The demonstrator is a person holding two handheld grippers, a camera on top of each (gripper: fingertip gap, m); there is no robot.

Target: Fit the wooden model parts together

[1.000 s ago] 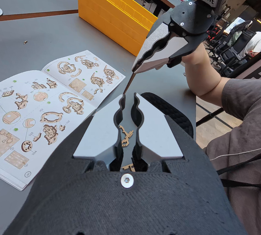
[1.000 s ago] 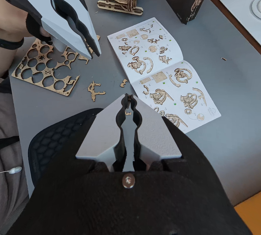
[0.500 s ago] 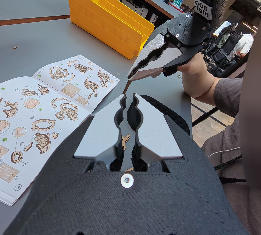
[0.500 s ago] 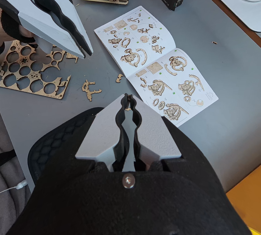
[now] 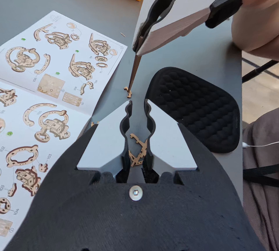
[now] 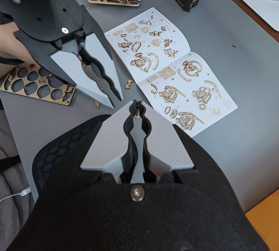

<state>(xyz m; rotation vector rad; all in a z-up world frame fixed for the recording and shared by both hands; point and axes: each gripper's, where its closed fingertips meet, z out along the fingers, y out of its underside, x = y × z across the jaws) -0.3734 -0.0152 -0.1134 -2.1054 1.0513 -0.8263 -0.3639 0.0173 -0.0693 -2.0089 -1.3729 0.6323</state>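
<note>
Our left gripper (image 5: 138,104) and right gripper (image 6: 137,103) look alike: pale grey wedge-shaped fingers (image 5: 105,138) lined with wavy black rubber pads (image 6: 131,124), set in a matte black, rough-textured printed body (image 6: 135,221). One silver screw (image 5: 135,193) sits at each pivot; the left gripper's underside shows three more (image 6: 64,30). We wear grey-brown sleeves (image 5: 262,168), crossed by black straps (image 5: 261,175) and a thin white cable (image 5: 261,146).
</note>
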